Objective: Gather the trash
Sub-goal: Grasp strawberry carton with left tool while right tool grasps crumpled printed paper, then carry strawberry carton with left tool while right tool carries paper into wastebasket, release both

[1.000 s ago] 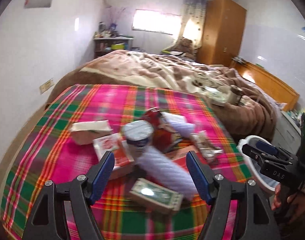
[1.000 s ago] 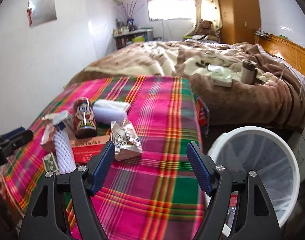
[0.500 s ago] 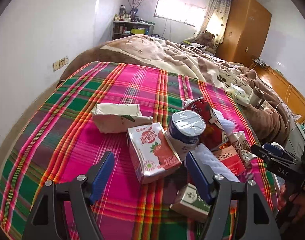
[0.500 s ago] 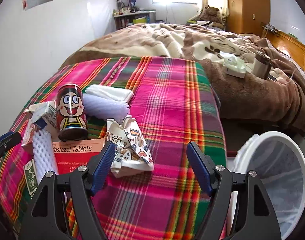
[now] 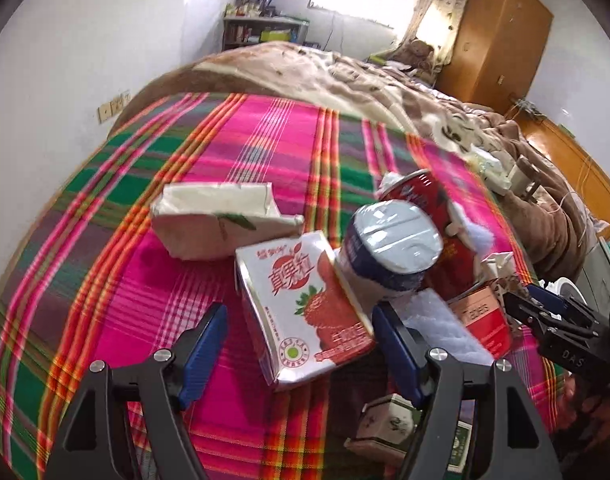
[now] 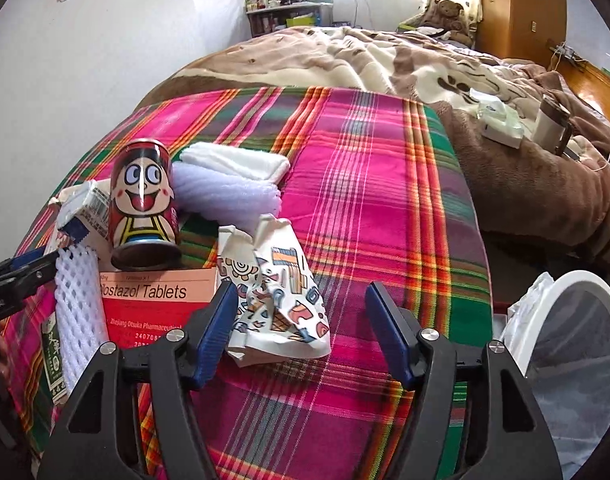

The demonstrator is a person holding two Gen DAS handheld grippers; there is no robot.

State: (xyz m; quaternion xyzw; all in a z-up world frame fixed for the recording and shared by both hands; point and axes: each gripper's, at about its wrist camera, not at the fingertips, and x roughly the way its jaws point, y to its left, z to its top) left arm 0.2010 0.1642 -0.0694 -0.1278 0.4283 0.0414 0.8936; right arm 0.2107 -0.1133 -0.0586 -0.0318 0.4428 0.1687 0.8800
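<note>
Setting: a bed (image 6: 385, 184) with a plaid cover, litter heaped at its near left; a white bin (image 6: 577, 344) stands off the bed's right edge.
Left gripper (image 5: 301, 344): your jaws stand about half open around the near end of the strawberry milk carton (image 5: 305, 304); the pads do not press on it, nothing is held.
Right gripper (image 6: 301, 328): your jaws are closing, with the crumpled printed wrapper (image 6: 277, 292) between them; its left edge is at the left pad, the right pad is clear of it.
Carton, handling: likely light and empty, with thin walls that dent; take it across the narrow sides, near the middle.
Wrapper, handling: soft, crushable, nearly weightless; pinch the thickest fold, since a loose flap may slip.
Neighbours: a cartoon can (image 6: 143, 204), a sealed cup (image 5: 389, 248), a tablet box (image 6: 153, 304) and a foam net sleeve (image 6: 79, 312) crowd the carton, so lift straight to avoid toppling them.
</note>
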